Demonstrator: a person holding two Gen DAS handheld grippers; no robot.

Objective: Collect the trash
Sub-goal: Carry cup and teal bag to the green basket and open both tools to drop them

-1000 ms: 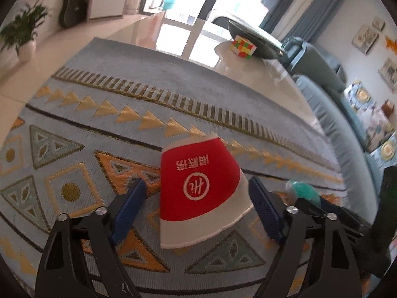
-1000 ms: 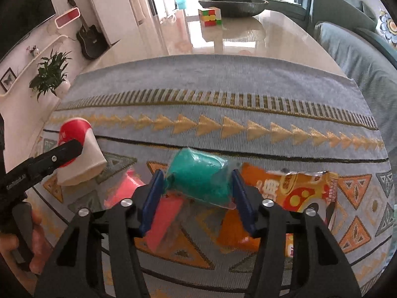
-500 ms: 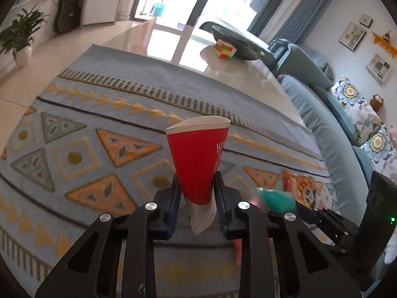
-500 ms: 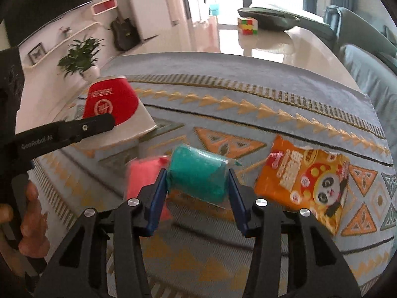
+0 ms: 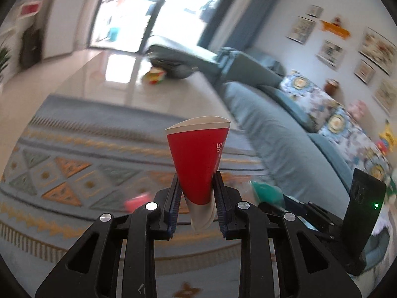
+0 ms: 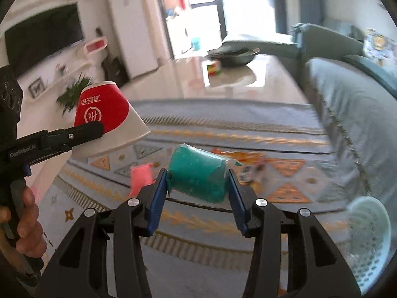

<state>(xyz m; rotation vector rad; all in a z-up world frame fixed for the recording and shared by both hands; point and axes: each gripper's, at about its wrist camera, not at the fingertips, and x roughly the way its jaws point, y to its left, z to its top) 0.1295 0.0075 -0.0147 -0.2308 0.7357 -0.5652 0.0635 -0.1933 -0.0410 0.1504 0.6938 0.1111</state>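
Left wrist: cup [image 5: 198,164] higher than before

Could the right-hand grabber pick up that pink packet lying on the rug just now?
Probably not yet. The right gripper is shut on a teal bundle, so its jaws are full. The pink packet lies uncovered on the rug, so the way looks free once the bundle is dropped.

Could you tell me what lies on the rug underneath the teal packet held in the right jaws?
Patterned rug, a pink wrapper lower left, an orange snack bag behind the teal packet; anything directly beneath is hidden.
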